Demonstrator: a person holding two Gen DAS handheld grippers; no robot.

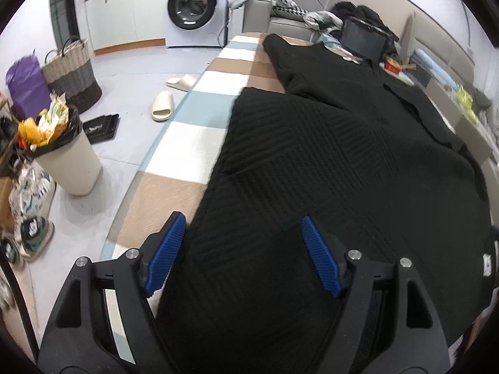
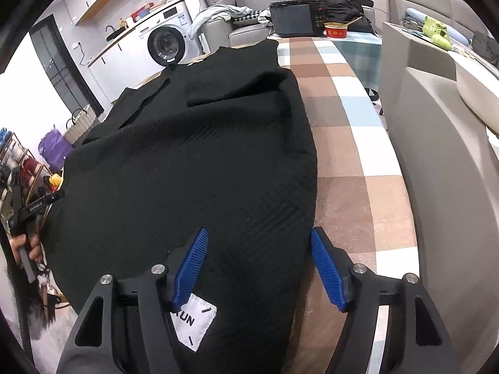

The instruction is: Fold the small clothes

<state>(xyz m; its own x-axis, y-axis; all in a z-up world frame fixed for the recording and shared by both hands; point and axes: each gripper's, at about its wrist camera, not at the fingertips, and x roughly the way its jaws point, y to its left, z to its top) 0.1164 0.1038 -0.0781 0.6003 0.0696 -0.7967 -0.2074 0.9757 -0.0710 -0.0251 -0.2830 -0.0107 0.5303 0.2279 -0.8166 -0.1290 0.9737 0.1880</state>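
A black textured knit garment [image 1: 327, 155] lies spread flat on a checked tablecloth [image 1: 193, 143]. One sleeve is folded across its chest [image 2: 237, 90]. My left gripper [image 1: 243, 219] is open over the garment's left side edge near the hem, with blue pads [image 1: 165, 255] either side of that edge. My right gripper [image 2: 259, 233] is open over the right side edge of the garment [image 2: 202, 155], just past a white label [image 2: 195, 321]. Neither holds any cloth. In the right wrist view a hand [image 2: 25, 249] grips the other tool at the far left.
On the floor to the left stand a full waste bin [image 1: 67, 162], a woven basket [image 1: 73, 74] and two slippers [image 1: 162, 106]. A black box [image 2: 294, 18] and a red bowl [image 2: 336, 29] sit at the table's far end. A grey sofa [image 2: 436, 155] borders the right.
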